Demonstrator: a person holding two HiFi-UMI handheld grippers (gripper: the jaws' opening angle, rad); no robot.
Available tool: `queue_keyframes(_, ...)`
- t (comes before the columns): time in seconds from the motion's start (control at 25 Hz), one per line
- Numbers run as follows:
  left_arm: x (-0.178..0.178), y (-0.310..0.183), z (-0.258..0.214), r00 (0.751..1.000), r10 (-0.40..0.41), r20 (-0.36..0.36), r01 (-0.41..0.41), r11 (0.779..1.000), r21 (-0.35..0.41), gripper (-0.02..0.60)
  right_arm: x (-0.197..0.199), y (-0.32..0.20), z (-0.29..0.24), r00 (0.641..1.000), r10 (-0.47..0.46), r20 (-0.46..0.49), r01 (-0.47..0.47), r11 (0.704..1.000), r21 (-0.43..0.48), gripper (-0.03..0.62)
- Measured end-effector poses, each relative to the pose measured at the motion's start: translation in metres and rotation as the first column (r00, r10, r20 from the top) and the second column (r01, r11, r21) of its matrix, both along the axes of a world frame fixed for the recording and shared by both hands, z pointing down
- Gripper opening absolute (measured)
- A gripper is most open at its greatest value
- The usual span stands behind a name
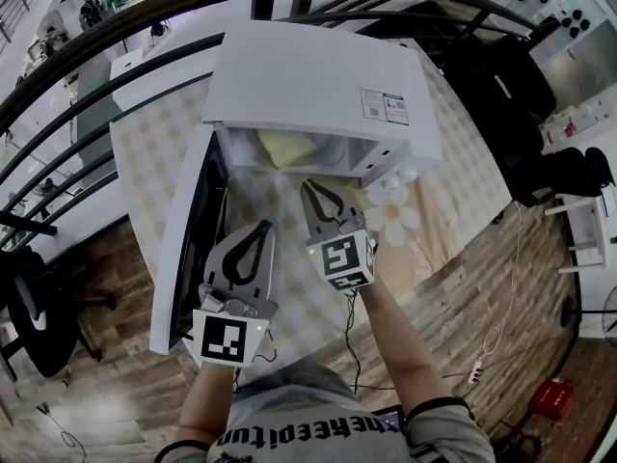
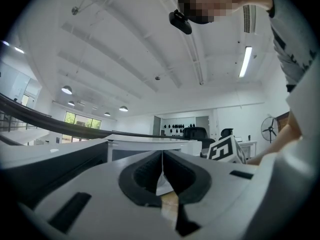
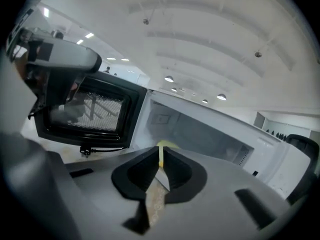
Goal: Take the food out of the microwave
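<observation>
White box microwave [image 1: 308, 85] sits mid-table on a cream checked tablecloth with a daisy print [image 1: 154, 152]. Its black-glass door [image 1: 188, 249] is swung wide toward the table's near left corner. The pale yellow food [image 1: 287, 146] is inside the cavity, left of centre; through my right gripper view I see it [image 3: 167, 145] dead ahead. Right gripper [image 1: 310, 189] [image 3: 161, 151] is at the cavity mouth, jaws a thin slit apart with nothing in them. Left gripper [image 1: 266, 228] [image 2: 162, 154] is beside the door, jaws closed and empty. Wood-plank floor [image 1: 482, 287], black curved railing [image 1: 116, 27], black office chair [image 1: 34, 307] off the left edge. White ceiling with round lights.
</observation>
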State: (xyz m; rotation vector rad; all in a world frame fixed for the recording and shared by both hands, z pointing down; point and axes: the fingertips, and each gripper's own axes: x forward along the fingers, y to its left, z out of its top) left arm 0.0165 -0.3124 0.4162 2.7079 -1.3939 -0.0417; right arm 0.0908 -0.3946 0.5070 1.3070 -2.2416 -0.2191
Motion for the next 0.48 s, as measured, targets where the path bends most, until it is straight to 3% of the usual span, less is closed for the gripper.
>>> queue_keyframes(0.48, -0.004, -0.009, 0.015, 0.999, -0.004, 0.035, 0.005, 1.000, -0.008, 0.011, -0.027, -0.027, 0.046, 0.969, -0.121, -0.216, 0.125, 0.992, 0.002, 0.086)
